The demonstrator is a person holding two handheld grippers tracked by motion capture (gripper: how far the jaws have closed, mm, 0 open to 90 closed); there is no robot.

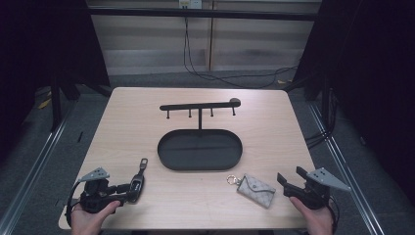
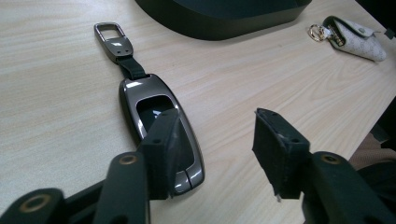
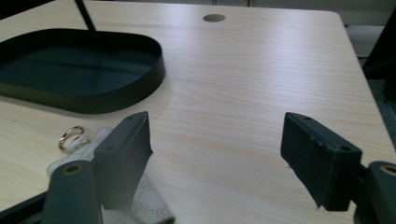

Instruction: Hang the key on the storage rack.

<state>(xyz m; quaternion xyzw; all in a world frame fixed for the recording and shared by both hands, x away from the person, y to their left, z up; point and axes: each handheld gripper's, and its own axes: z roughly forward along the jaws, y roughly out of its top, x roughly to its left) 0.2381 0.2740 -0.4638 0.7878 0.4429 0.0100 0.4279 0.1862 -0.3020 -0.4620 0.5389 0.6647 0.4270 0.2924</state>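
The high view looks forward and down over the whole desk (image 1: 147,105) from its near edge. Each gripper view sits low near a near corner, facing inward; both share the black tray (image 2: 219,21) at mid-desk.

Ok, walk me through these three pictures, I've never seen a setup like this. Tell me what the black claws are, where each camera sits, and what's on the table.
A person sits at a wooden table holding a two-jawed tool in each hand. The top picture looks down from above. The left hand-held gripper and the right hand-held gripper each carry a camera looking along their own black jaws; those give the other two pictures. On the table stand a black oval tray with a hook rack above it. Nearer lie a dark car key fob and a pale patterned key pouch with a gold ring. Both sets of jaws are open and nothing is held; the left one sits at the fob.
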